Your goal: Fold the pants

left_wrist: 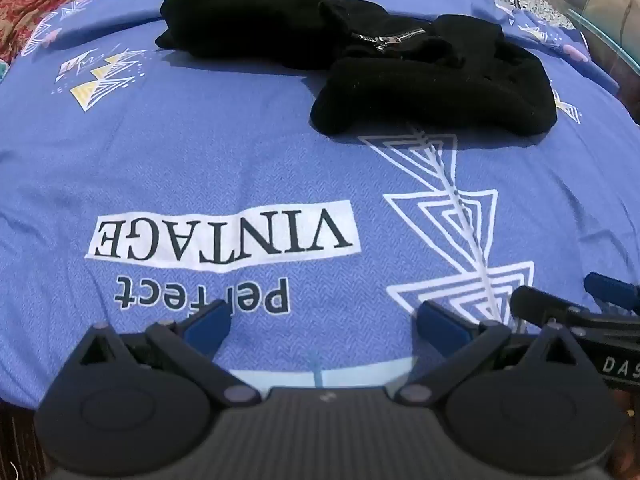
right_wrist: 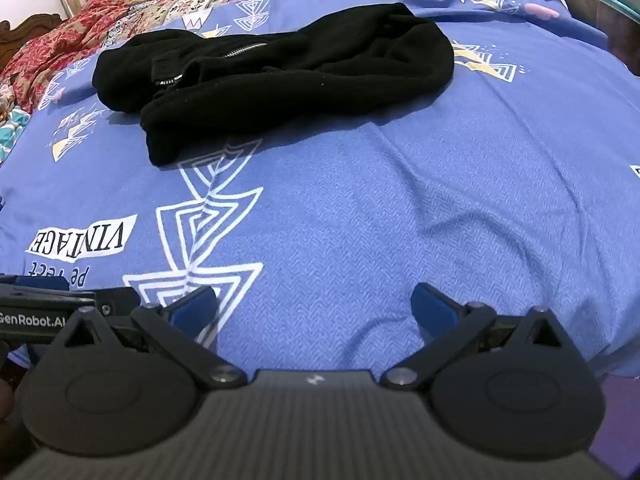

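Black pants [left_wrist: 360,52] bunched on blue bedsheet [left_wrist: 200,152], far side, well apart from both claws. Long way runs left to right, zipper [left_wrist: 396,38] facing up. Left gripper [left_wrist: 324,320] wide open, empty. Right gripper [right_wrist: 314,306] wide open, empty.

Left gripper [left_wrist: 324,320] and right gripper [right_wrist: 314,306], matte black ribbed bodies, blue-padded jaws, silver pivot screws

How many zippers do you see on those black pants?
2. One zipper runs near the top middle of the crumpled black pants; a shorter zipper sits lower left. Folds may hide more.
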